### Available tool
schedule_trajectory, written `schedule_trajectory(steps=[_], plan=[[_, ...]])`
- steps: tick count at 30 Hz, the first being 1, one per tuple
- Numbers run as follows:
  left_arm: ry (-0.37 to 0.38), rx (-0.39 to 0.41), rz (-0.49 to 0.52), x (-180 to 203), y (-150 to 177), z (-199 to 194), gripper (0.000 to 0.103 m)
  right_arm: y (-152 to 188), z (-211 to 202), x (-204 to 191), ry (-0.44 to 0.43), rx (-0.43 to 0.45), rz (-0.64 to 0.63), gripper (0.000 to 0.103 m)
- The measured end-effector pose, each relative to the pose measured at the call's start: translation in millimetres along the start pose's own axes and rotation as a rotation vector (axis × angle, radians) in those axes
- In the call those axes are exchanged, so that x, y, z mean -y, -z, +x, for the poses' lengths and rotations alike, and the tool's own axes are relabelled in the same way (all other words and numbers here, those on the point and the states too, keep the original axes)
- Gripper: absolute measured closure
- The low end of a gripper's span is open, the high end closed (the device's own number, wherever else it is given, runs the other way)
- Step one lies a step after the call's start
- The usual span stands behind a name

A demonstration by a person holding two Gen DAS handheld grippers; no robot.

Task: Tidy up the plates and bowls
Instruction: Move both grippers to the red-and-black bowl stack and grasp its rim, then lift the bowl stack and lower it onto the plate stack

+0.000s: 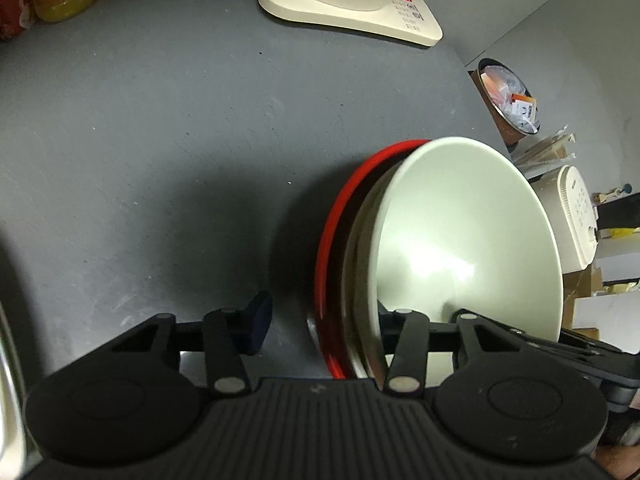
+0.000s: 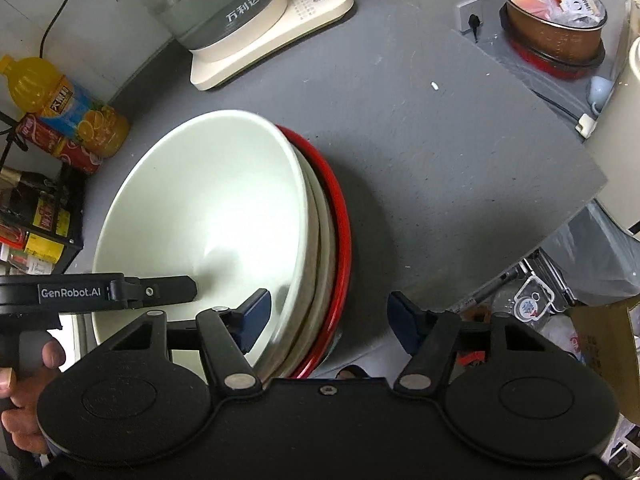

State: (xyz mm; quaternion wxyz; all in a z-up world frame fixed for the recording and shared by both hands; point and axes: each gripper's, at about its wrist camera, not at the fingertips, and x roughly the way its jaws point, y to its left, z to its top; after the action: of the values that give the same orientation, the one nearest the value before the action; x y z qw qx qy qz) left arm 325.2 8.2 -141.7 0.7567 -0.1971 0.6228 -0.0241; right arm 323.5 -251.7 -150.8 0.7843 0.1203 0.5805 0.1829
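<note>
A wide white bowl (image 1: 460,240) (image 2: 208,208) lies on top of cream plates (image 2: 320,240) and a red plate (image 1: 332,248) (image 2: 340,216), stacked on the grey table (image 1: 160,140). My left gripper (image 1: 322,320) is open and straddles the stack's near rim: its blue left pad is outside on the table side, and its right finger is hidden behind the bowl wall. In the right wrist view, one of the left gripper's fingers (image 2: 160,290) reaches into the bowl. My right gripper (image 2: 330,320) is open across the opposite rim, with one pad over the bowl and one outside.
A glass kettle on a cream base (image 2: 256,40) (image 1: 344,12) stands at the back. An orange juice bottle (image 2: 68,104) and a red can (image 2: 60,144) stand at the left by a black rack (image 2: 40,216). A brown pot of packets (image 2: 556,28) sits beyond the table's right edge (image 2: 560,220).
</note>
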Motion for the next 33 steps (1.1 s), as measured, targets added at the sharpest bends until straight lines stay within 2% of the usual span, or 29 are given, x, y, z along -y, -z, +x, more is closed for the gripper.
schedule_trajectory(steps=[2,3,5,10,18,27,33], plan=[[0.014,0.011,0.008,2,2,1,0.066,0,4,-2,-0.017,-0.006,-0.007,0.048],[0.026,0.015,0.008,2,2,0,0.072,-1,5,-3,-0.024,-0.008,-0.019,0.056],[0.025,0.019,0.001,3,3,0,0.073,-1,6,-7,0.0,-0.004,-0.044,0.057],[0.024,0.039,0.032,3,7,-6,0.075,-2,2,0,-0.015,-0.004,-0.034,0.064],[-0.011,0.064,0.016,-6,12,-16,0.076,-2,1,-21,-0.018,0.001,-0.113,0.068],[-0.032,0.138,-0.051,-35,14,-48,0.076,-10,5,-57,-0.082,0.008,-0.203,0.069],[-0.06,0.194,-0.134,-53,22,-69,0.076,-18,6,-86,-0.139,0.008,-0.264,0.071]])
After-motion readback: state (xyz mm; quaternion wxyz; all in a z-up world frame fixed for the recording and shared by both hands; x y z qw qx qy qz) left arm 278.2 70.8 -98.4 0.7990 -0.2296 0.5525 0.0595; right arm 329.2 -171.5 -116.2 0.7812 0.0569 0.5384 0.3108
